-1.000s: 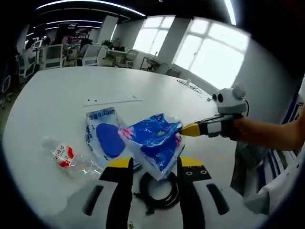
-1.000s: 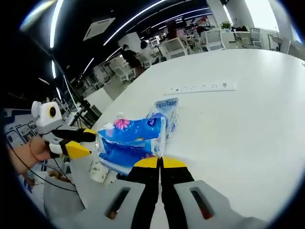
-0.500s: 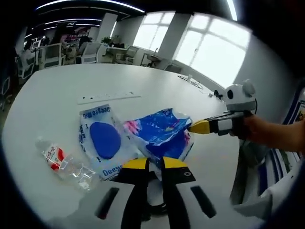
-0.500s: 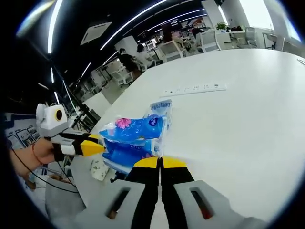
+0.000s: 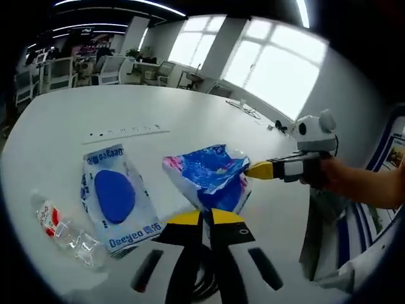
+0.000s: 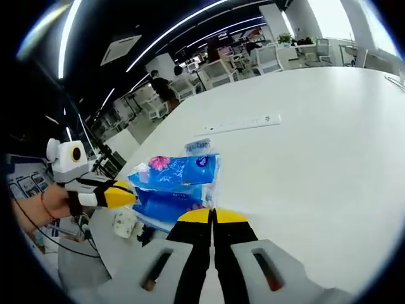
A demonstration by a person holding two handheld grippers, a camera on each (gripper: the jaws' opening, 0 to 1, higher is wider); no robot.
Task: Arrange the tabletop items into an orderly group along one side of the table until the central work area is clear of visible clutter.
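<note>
A blue tissue pack (image 5: 212,180) with a pink flower print hangs above the white table (image 5: 57,126), held at both ends. My left gripper (image 5: 202,217) is shut on its near edge in the left gripper view. The right gripper (image 5: 261,170) comes in from the right, shut on the pack's far corner. In the right gripper view my right gripper (image 6: 212,216) is shut on the tissue pack (image 6: 174,187), and the left gripper (image 6: 119,195) pinches its left end. A flat blue-and-white packet (image 5: 114,196) and a crushed clear bottle (image 5: 60,225) lie to the left.
A white power strip (image 5: 123,132) lies further back on the table. A black cable coil (image 5: 204,286) sits under my left jaws. A person's hand (image 5: 335,180) holds the right gripper. Office chairs and desks (image 6: 253,60) stand beyond the table's far edge.
My left jaws, open around the pack a second ago, have shut on it. The pack has come up off the flat packet. The right gripper has kept its hold.
</note>
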